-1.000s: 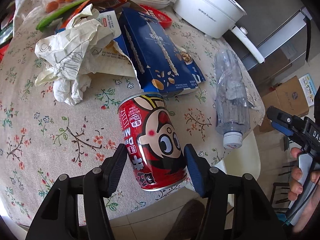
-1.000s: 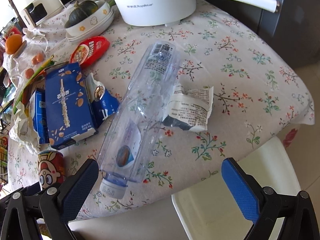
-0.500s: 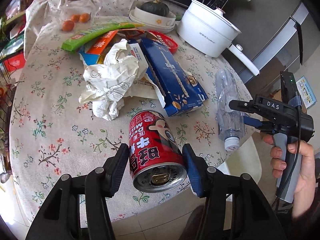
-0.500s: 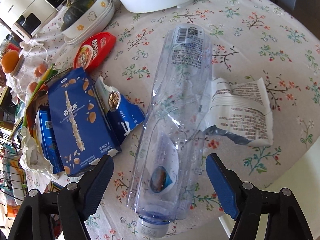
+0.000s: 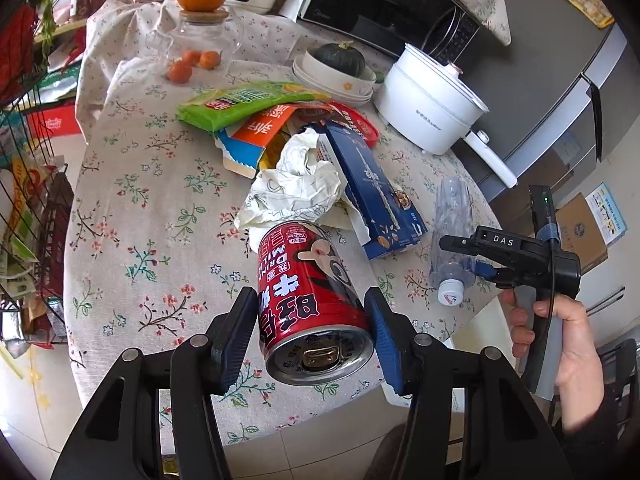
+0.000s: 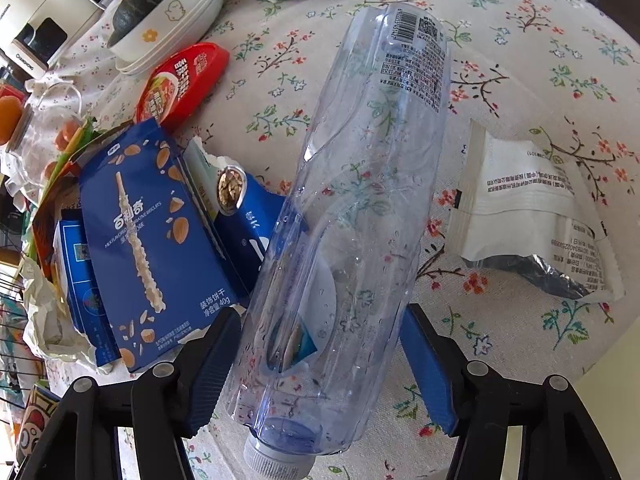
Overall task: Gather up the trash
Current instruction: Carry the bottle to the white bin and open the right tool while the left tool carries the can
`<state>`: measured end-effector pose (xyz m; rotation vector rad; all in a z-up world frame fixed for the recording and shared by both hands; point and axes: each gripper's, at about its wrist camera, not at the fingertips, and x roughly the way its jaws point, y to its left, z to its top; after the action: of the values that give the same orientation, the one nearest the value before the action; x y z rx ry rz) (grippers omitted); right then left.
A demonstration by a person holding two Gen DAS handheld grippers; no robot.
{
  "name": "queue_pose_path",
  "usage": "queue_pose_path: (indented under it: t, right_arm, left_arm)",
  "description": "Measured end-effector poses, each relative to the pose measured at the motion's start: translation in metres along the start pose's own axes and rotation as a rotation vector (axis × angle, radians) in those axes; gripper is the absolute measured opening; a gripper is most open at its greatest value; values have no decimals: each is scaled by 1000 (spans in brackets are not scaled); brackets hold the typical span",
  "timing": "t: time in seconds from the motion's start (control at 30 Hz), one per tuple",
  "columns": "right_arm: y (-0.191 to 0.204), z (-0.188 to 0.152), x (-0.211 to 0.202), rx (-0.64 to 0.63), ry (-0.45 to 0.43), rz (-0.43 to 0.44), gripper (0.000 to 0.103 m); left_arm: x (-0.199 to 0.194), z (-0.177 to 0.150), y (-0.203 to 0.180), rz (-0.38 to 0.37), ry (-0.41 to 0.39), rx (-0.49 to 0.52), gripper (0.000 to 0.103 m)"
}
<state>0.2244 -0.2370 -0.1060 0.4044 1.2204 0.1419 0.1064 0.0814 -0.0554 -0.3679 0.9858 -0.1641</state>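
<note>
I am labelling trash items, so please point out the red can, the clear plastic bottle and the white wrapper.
red can (image 5: 308, 292): left wrist view, on its printed side.
clear plastic bottle (image 6: 352, 216): right wrist view, on the middle of its body.
white wrapper (image 6: 528, 208): right wrist view, on its printed white face.

red can (image 5: 310, 300), blue box (image 6: 152, 240) (floral cloth (image 5: 132, 184) beneath).

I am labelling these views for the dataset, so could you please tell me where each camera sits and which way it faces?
Left wrist: behind the left gripper, facing across the floral-clothed table; it grips the red drink can; the right hand shows.
Right wrist: behind the right gripper, looking down along the clear plastic bottle lying between its fingers.
Shared: bottle, blue biscuit box.
</note>
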Motion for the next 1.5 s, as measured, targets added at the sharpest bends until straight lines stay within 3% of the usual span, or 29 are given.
queue_pose_path:
  t: [0.57,0.9,1.2,1.5]
  right_arm:
    - [0,-31,-91,-61,-141,69,66]
    - [-60,-72,-158,-51,-220,32,66]
    - [-149,-116,-165,62,-159,-20,66]
    - [-189,-131,-113,126,27,-61,67]
  left_arm:
    - [-28,-13,-22,-53,-29,47,58]
    - [-38,-29,-43,-74,-24,87,58]
    - [-39,-40,-70,-90,-22,125,58]
    - [-30,-54,-105,-113,-5,191,58]
